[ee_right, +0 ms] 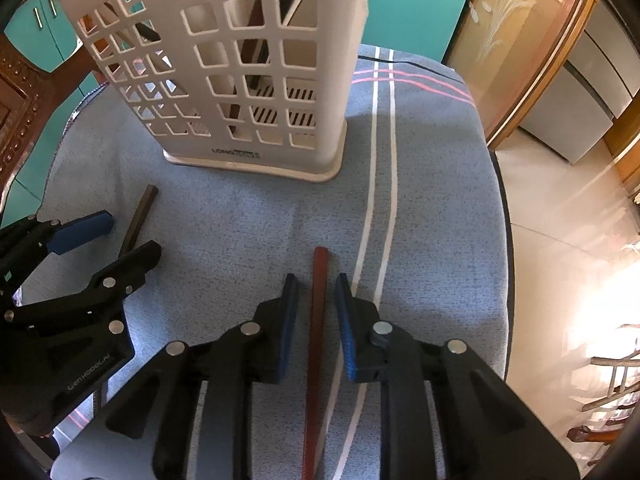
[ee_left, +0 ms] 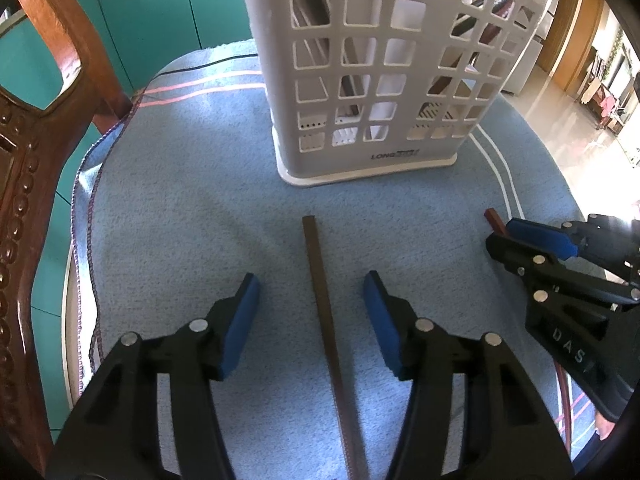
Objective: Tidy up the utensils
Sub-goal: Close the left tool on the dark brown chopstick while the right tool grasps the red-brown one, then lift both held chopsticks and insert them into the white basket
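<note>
On the far left, past the left edge of the desk point(ee_left: 168, 208), you can see a carved brown wooden chair point(ee_left: 36, 128). The desk has a soft blue cloth with white and pink stripes point(ee_left: 192, 184) on it.

Your left gripper point(ee_left: 311, 294) hangs over the near part of the desk. Its blue fingers point(ee_left: 240, 320) stand wide apart. A long, thin dark brown stick point(ee_left: 320, 300) lies flat on the cloth between them, and neither finger touches it. The stick points away from you, toward the basket.

In the middle, near the far edge of the desk, stands a tall white plastic basket full of square holes point(ee_left: 360, 80). It stands upright, and a few dark long things already lean inside it.

More to the right is your right gripper point(ee_right: 317, 294). Its blue fingers point(ee_right: 346, 320) are close together, one on each side of a long, thin red-brown stick point(ee_right: 318, 320). You cannot tell if they squeeze it yet, because thin gaps seem to show on both sides. This stick also lies flat on the cloth, just left of two white stripes point(ee_right: 380, 200), and points toward the basket.
</note>
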Available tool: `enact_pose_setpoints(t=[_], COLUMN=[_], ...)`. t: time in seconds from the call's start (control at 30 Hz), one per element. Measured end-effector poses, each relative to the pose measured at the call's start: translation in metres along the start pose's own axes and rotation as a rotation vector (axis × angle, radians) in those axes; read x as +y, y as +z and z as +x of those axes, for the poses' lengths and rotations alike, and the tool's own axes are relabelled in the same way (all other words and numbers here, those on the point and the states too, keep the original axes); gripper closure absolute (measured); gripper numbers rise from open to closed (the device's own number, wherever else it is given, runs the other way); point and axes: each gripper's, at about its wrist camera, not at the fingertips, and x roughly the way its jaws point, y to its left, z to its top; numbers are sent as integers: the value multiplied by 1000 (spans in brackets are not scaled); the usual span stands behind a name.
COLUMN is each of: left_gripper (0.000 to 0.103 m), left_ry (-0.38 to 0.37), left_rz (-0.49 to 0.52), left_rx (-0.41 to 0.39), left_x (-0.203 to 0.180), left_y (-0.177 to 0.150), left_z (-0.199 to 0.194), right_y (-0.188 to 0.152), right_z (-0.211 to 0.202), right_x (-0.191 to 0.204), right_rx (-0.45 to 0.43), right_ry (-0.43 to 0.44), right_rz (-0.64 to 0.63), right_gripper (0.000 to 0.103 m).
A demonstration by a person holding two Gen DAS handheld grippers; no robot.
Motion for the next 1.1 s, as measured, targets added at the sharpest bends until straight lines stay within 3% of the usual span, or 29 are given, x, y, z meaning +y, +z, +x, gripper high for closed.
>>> enact_pose_setpoints(t=[0.23, 0.37, 0.47, 0.6, 1.1], left_gripper=[49, 82, 93, 96, 96], left_ry=[-19, -20, -6, 26, -72], left_rz=[15, 18, 24, 54, -33], left_rx=[-6, -13, -11, -17, -200], left_x=[4, 5, 6, -2, 19], left_y=[-1, -2, -3, -7, -10], left_z=[1, -1, -3, -9, -92], right_y=[-2, -2, -3, -4, -11], right_z=[1, 0, -1, -10, -90], right_x=[0, -2, -4, -4, -18], right_rx=[-5, -7, -13, -37, -234], right_ry=[4, 34, 46, 75, 146], right_rz=[2, 18, 25, 30, 52], right_gripper=[81, 96, 96, 96, 96])
